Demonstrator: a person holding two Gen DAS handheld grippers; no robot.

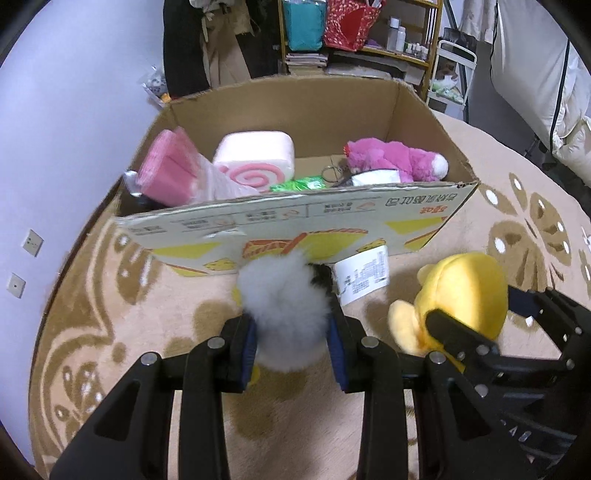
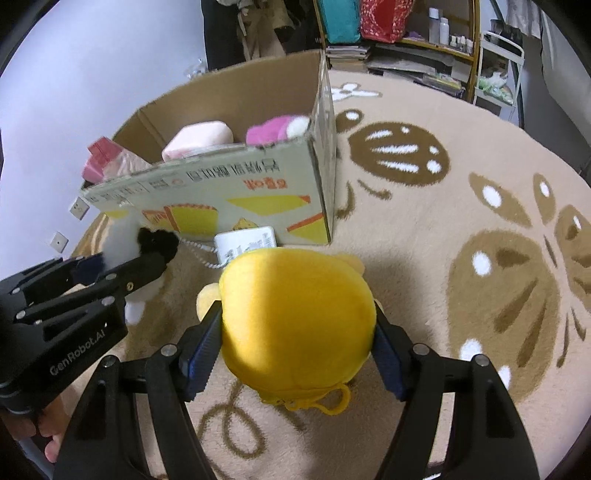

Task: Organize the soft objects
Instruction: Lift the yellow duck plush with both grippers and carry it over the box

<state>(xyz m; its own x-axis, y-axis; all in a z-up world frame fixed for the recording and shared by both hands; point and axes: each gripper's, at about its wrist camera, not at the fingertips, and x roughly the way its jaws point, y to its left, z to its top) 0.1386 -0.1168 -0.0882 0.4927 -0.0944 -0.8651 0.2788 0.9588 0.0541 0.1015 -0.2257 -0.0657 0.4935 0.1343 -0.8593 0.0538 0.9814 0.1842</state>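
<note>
My left gripper (image 1: pixel 293 332) is shut on a white fluffy plush (image 1: pixel 284 299) with a black part and a paper tag (image 1: pixel 364 278), held just in front of the cardboard box (image 1: pixel 295 229). My right gripper (image 2: pixel 295 332) is shut on a yellow plush toy (image 2: pixel 295 314), to the right of the white plush (image 2: pixel 125 236) and before the box (image 2: pixel 229 192). The box holds a pink plush (image 1: pixel 391 158), a pink-swirl roll pillow (image 1: pixel 255 158), pink sponges in a bag (image 1: pixel 173 173) and a green packet (image 1: pixel 299 183).
A beige carpet with brown patterns (image 2: pixel 461 221) covers the floor. A white wall with sockets (image 1: pixel 33 242) is at the left. Shelves with bags and bottles (image 1: pixel 354 33) stand behind the box. White bedding (image 1: pixel 546 92) is at the far right.
</note>
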